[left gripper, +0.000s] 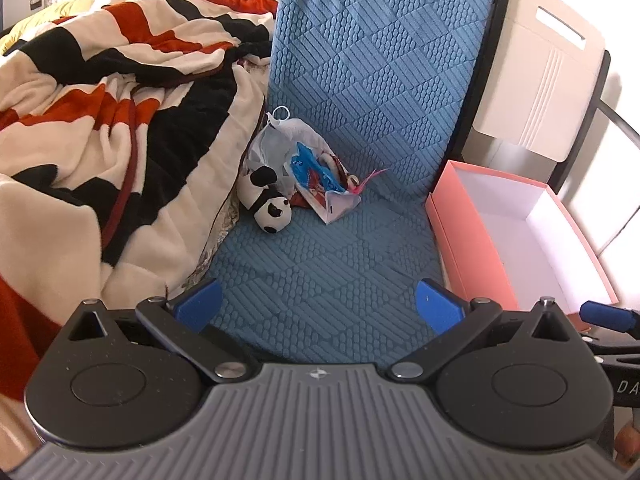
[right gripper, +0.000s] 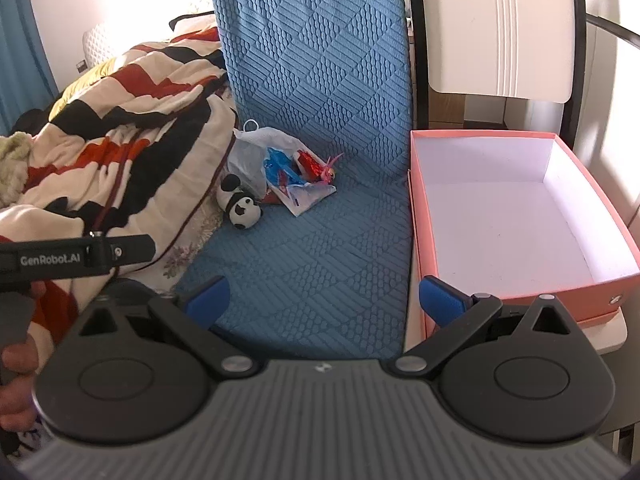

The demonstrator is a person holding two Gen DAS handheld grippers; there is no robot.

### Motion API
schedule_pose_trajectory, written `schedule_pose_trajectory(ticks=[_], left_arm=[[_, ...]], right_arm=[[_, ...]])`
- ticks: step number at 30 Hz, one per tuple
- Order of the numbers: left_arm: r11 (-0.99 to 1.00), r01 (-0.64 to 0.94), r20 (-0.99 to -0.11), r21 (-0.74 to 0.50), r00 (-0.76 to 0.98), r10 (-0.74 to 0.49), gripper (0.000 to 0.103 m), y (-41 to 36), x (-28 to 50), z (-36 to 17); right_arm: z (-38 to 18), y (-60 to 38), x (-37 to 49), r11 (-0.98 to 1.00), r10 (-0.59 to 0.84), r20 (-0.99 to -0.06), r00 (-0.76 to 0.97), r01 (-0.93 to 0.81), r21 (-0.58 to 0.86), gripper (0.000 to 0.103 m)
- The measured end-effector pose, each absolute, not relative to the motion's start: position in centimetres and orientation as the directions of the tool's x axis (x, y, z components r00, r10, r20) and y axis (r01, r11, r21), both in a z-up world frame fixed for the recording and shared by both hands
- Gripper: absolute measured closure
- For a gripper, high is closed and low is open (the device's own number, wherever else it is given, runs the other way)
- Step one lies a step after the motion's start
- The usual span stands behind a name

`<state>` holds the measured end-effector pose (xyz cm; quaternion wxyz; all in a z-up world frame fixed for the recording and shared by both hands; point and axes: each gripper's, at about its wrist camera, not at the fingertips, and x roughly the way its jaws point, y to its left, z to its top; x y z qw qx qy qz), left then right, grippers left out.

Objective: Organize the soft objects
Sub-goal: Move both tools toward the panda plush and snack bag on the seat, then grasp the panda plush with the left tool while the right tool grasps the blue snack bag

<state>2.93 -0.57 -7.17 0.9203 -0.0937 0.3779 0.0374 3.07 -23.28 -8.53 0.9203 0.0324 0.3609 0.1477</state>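
A small panda plush (left gripper: 267,202) (right gripper: 239,205) lies on the blue quilted mat (left gripper: 320,276) (right gripper: 312,248), beside a white plastic bag (left gripper: 280,140) (right gripper: 256,152) with colourful soft items (left gripper: 320,176) (right gripper: 298,174) spilling out. An open pink box (left gripper: 516,236) (right gripper: 520,216) with a white, empty inside stands to the right of the mat. My left gripper (left gripper: 319,306) is open and empty, hovering over the mat well short of the toys. My right gripper (right gripper: 324,300) is open and empty, over the mat's right edge next to the box.
A crumpled red, black and cream blanket (left gripper: 112,128) (right gripper: 120,128) covers the bed on the left. The mat folds up as a backrest (left gripper: 380,48) (right gripper: 312,48). A white chair back (left gripper: 540,76) (right gripper: 500,28) stands behind the box.
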Motion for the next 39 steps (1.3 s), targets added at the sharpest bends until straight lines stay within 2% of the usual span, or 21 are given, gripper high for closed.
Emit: schedule_pose_trajectory(ticks=[8,14,22,24,31,33,39], left_arm=[[0.978,-0.14,-0.692,-0.154,0.722,-0.005,0.0,-0.3,6.2,-8.7],[0.962,-0.169,-0.689,-0.215,0.724,-0.027,0.0,1.0,9.2,-10.7],[0.961,-0.172,-0.684,-0.216,0.729,-0.023,0.0,1.4,13.5,-12.6],[0.96,-0.177,-0.687,-0.216,0.726,-0.021,0.0,1.3,14.4,-13.2],[0.956,-0.186,-0.703,-0.225,0.71,-0.027,0.0,1.4,17.8,-14.8],[0.958,-0.188,-0.702,-0.216,0.712,-0.018,0.0,1.4,18.6,-15.0],[0.958,-0.2,-0.712,-0.205,0.703,-0.006,0.0,1.7,21.6,-15.8]], right_arm=[[-10.1,-23.4,6.0,0.946,0.323,-0.659,0.68,-0.251,0.204,0.0],[-11.9,-22.7,8.8,0.948,0.316,-0.668,0.674,-0.258,0.188,0.0],[-13.4,-21.6,12.2,0.932,0.361,-0.628,0.69,-0.299,0.207,0.0],[-14.2,-21.3,13.1,0.931,0.362,-0.632,0.686,-0.3,0.208,0.005],[-16.5,-20.5,15.8,0.923,0.381,-0.642,0.665,-0.311,0.226,0.008],[-16.9,-20.3,16.6,0.921,0.386,-0.643,0.662,-0.311,0.232,0.013],[-17.6,-19.7,19.2,0.921,0.387,-0.638,0.666,-0.317,0.227,0.015]])
